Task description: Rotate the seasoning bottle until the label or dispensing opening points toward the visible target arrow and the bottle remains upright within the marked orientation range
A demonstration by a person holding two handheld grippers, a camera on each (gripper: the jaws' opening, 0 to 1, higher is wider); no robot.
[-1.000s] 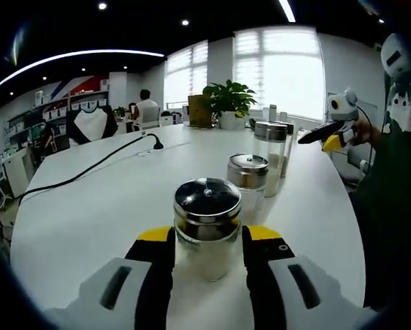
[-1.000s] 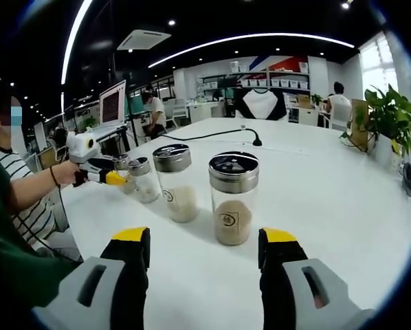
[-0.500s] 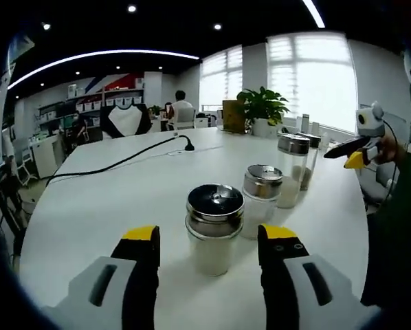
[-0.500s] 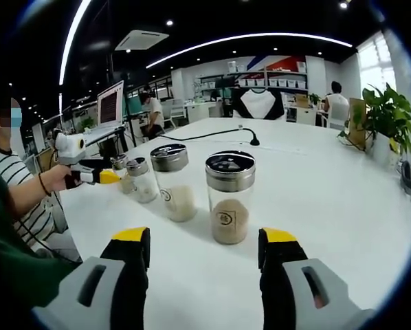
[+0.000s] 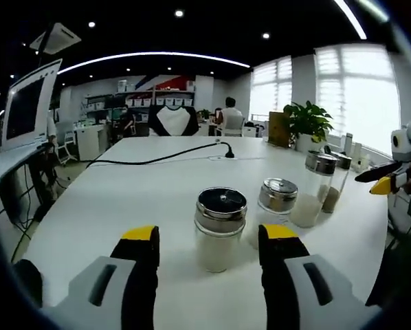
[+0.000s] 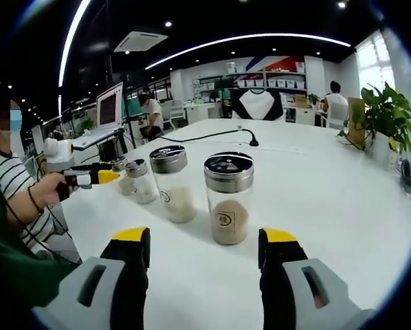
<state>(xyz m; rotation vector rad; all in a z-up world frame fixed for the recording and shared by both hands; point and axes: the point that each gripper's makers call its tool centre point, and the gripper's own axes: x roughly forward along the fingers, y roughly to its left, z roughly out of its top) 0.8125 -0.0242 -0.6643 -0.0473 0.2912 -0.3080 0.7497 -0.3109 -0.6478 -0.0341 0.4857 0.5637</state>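
The seasoning bottle [image 5: 220, 229] stands upright on the white table [image 5: 123, 199], just ahead of the left tongs [image 5: 209, 240], which are spread and apart from it; the right tongs [image 6: 204, 247] are likewise spread, short of the brown-filled jar [image 6: 229, 198]; no target arrow is visible; judging the step: regrasp, then closing on the glass and twisting.

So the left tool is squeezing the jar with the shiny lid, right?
Not quite. In the left gripper view the left tool is open, its jaws standing apart on either side of the jar with the shiny lid without touching it. The jar stands upright on the white table.

Bright office, white table [image 5: 143, 192], windows [image 5: 353, 93]
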